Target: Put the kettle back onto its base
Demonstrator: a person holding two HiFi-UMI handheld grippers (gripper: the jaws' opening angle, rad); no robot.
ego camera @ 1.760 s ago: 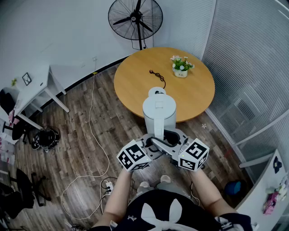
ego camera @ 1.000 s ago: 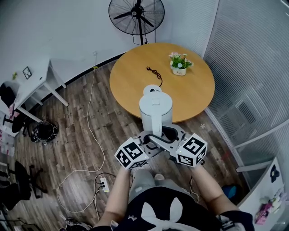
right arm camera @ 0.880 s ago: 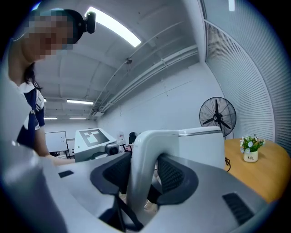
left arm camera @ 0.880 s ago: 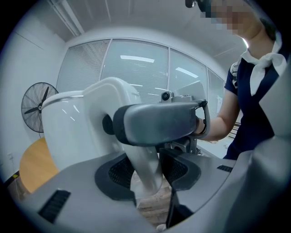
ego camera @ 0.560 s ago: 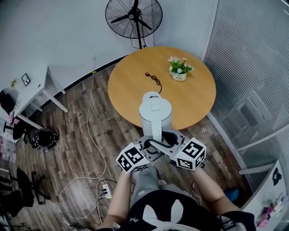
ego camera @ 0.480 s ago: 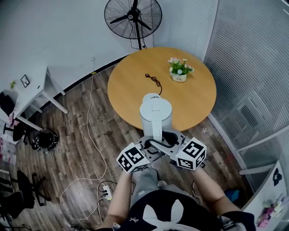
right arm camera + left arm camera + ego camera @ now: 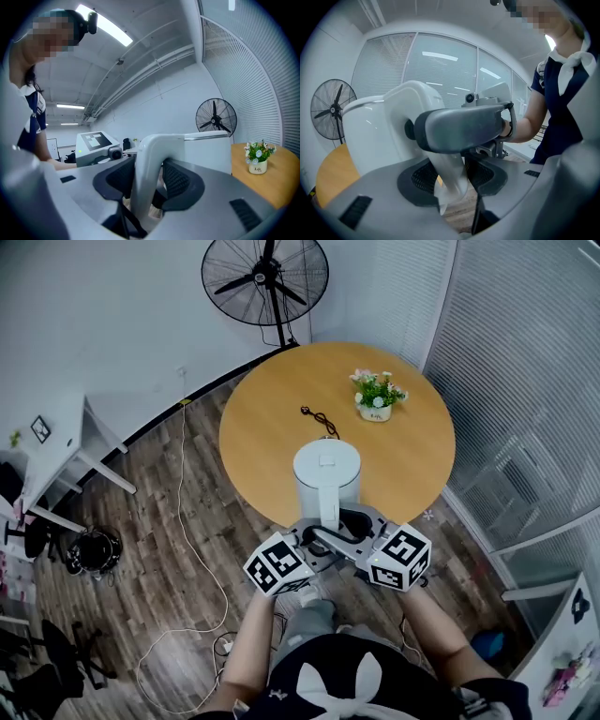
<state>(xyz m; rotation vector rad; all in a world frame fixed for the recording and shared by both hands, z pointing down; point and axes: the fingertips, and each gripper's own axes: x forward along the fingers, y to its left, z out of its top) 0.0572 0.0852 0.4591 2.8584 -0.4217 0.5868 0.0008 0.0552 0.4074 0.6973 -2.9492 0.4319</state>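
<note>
— Where is the kettle (image 7: 326, 476)?

— In front of the person, white and upright, with its lid facing up. In the head view it lies over the near edge of the round wooden table (image 7: 272, 427), and its handle (image 7: 146, 164) points back toward the person. Whether its bottom touches the tabletop, I cannot tell.

— What is the left gripper (image 7: 451, 180) doing?

— It is clenched on the kettle's handle. In the left gripper view the white strip of the handle runs down between the two dark ribbed pads, which press on it from both sides.

— And the right gripper (image 7: 146, 183)?

— It is also clamped on the handle. The right gripper view shows the curved white grip squeezed between its pads. It comes in from the opposite side, and in the left gripper view one of its grey jaws crosses the handle above the left one's pads.

— What else is on the table?

— A dark cord (image 7: 320, 418) lies coiled just beyond the kettle. A small pot of flowers (image 7: 376, 395) stands farther back and to the right, well apart from the kettle.

— Anything beyond the table?

— A standing fan (image 7: 265, 276) by the wall, and a white cable trailing across the wooden floor (image 7: 178, 521).
</note>
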